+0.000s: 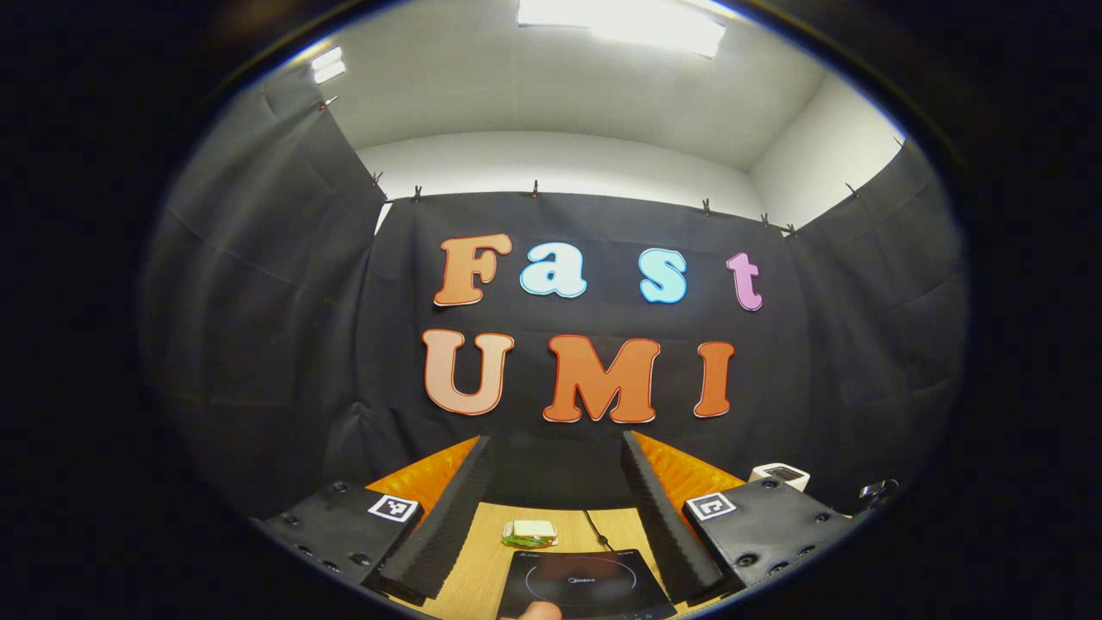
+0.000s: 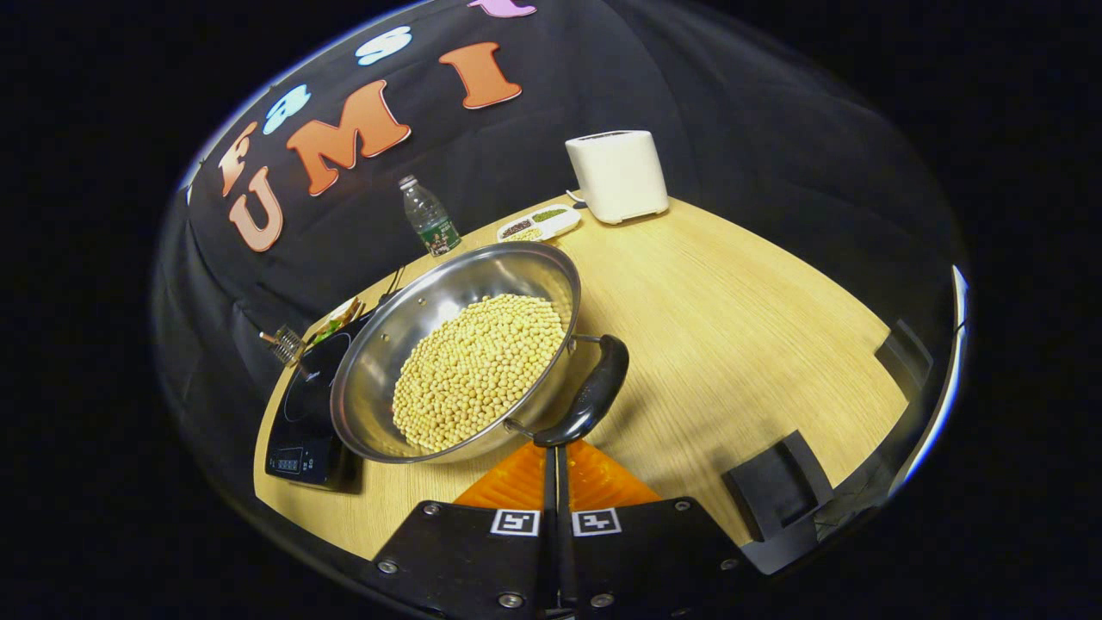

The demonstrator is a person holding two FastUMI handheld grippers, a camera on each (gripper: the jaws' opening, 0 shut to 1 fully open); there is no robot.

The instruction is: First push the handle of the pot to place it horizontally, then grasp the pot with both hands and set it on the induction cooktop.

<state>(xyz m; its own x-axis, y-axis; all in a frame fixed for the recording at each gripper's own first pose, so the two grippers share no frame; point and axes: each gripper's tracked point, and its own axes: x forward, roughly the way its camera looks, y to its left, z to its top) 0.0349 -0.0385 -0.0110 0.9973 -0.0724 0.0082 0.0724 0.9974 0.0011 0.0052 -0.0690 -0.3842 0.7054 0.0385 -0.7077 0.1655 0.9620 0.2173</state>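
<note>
While its jaws sit closed together at the pot's black handle (image 2: 594, 392), the right gripper (image 2: 555, 465) meets the pot (image 2: 456, 353) of beans, overlapping the induction cooktop (image 2: 306, 413) on the desk (image 2: 740, 310). The left gripper (image 1: 555, 517), jaws wide and empty, faces that cooktop.

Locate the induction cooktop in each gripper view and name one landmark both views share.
Left gripper view: the induction cooktop lies at bottom centre on the wooden table, between the left gripper's open jaws.
Right gripper view: the cooktop sits at lower left, partly behind the pot of beans.
Shared landmark: the sandwich just beyond the cooktop's far edge, seen in the right gripper view at.
</note>
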